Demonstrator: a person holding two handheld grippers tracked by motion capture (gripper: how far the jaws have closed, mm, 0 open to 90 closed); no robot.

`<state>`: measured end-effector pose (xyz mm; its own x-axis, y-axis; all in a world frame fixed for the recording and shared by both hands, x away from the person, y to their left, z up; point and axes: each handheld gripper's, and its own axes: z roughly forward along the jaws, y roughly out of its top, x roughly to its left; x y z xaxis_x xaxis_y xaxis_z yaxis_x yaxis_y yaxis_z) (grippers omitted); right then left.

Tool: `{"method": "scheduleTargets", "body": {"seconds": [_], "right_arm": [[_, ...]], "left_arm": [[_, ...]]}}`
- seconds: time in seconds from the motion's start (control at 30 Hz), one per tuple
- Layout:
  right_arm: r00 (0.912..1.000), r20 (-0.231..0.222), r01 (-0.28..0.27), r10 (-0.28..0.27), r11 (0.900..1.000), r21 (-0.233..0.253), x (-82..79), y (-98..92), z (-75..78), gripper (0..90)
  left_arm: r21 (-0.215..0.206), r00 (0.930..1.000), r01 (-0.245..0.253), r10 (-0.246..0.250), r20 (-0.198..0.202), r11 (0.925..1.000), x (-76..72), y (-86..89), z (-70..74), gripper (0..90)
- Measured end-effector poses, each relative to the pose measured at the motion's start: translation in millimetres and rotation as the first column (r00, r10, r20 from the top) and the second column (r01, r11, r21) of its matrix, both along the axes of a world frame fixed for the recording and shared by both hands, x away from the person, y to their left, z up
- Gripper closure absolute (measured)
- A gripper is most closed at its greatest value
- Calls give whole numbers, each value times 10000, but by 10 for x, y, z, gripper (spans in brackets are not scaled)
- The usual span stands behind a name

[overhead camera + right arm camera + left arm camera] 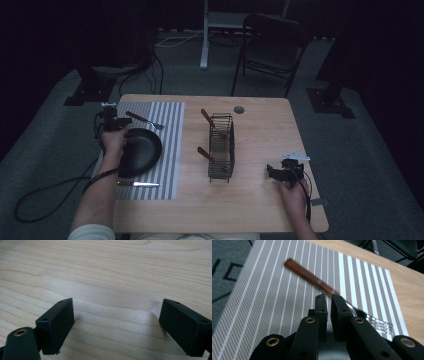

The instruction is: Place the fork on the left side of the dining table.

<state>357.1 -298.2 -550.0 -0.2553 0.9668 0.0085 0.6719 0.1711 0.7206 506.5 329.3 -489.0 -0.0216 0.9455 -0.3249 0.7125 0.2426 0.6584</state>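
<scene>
The left tongs (111, 119), jaws nearly closed with a thin gap and gripping nothing, hover at the ten o'clock corner of the grey striped woven placemat (274, 290), just beside the wooden-handled metal fork (312, 280). The right tongs (116, 325) gape wide over the bare light wooden surface (112, 270) at four o'clock.

High view overhead, facing forward across pale wooden table (260, 200), left gripper view close over grey striped placemat (262, 302), right gripper view skimming tabletop
</scene>
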Motion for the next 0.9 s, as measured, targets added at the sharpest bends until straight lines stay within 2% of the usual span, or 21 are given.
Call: {"method": "scheduleTargets", "body": {"seconds": [0.13,0.23,0.3,0.4,0.53,0.63,0.77,0.83,0.87,0.9], "right_arm": [[10000,1,-2,2,10000,-1,0,0,0,124],[10000,0,0,0,10000,3,0,0,0,124],[10000,3,-1,1,10000,2,0,0,0,124],[10000,1,10,-10,10000,10,-1,0,0,124],[10000,0,33,-33,10000,8,-9,3,0,124],[10000,3,40,-40,10000,7,-10,3,0,124],[10000,4,41,-41,10000,10,-10,4,-1,124],[10000,4,44,-44,10000,17,-10,4,0,124],[10000,8,42,-42,10000,14,-10,4,-1,124],[10000,5,44,-44,10000,16,-10,4,-1,124]], "left_arm": [[265,9999,120,-122,81,9996,162,0,83,837],[447,9995,302,-306,85,9985,322,-26,93,837],[619,9994,340,-337,-52,9975,433,-48,73,837],[1119,9980,486,-438,-451,9925,587,-70,-4,838],[1332,9941,645,-521,-949,9890,749,-117,-111,837],[1507,9921,870,-718,-1033,9847,835,-163,-162,837],[1818,9880,912,-661,-1398,9791,897,-211,-247,837],[1961,9825,1067,-731,-1714,9748,908,-216,-272,835],[1890,9783,1223,-863,-1884,9743,911,-212,-285,834],[1890,9776,1274,-910,-1899,9737,902,-214,-290,823]]}}
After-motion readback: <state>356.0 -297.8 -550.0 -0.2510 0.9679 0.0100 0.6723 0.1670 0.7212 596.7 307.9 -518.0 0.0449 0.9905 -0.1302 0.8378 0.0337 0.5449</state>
